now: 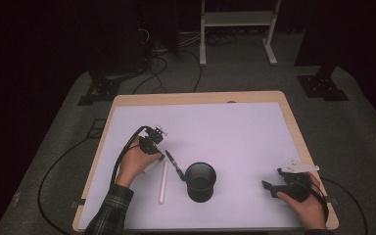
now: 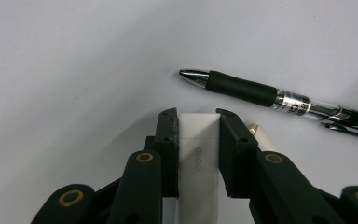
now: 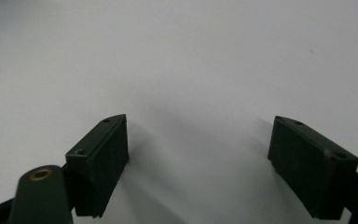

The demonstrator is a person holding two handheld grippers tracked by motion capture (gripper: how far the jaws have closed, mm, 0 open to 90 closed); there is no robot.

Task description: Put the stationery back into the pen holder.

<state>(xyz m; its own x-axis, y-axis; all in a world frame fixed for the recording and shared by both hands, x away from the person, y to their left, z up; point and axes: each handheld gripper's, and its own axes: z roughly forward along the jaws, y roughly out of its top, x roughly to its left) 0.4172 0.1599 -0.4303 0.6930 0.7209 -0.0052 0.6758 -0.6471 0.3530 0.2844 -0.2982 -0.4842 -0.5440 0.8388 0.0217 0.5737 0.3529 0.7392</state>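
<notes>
White and flat, the eraser (image 2: 198, 154) sits clamped between the jaws of the left claw (image 2: 198, 122) low on the bench (image 1: 235, 127), beside a black pen (image 2: 279, 98) and near a black cup (image 1: 200, 181), while the right claw (image 3: 198, 140) gapes wide, holding nothing.

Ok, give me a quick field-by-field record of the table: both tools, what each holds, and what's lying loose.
left tool: shut on white eraser, low over the table
right tool: open, jaws wide apart, nothing between them, over bare white surface
black pen: lying flat just ahead of the left tool, apart from the eraser
white stick: lying flat between the left hand and the cup
black cup: upright near table centre, opening up
table: white mat on a wooden top
</notes>
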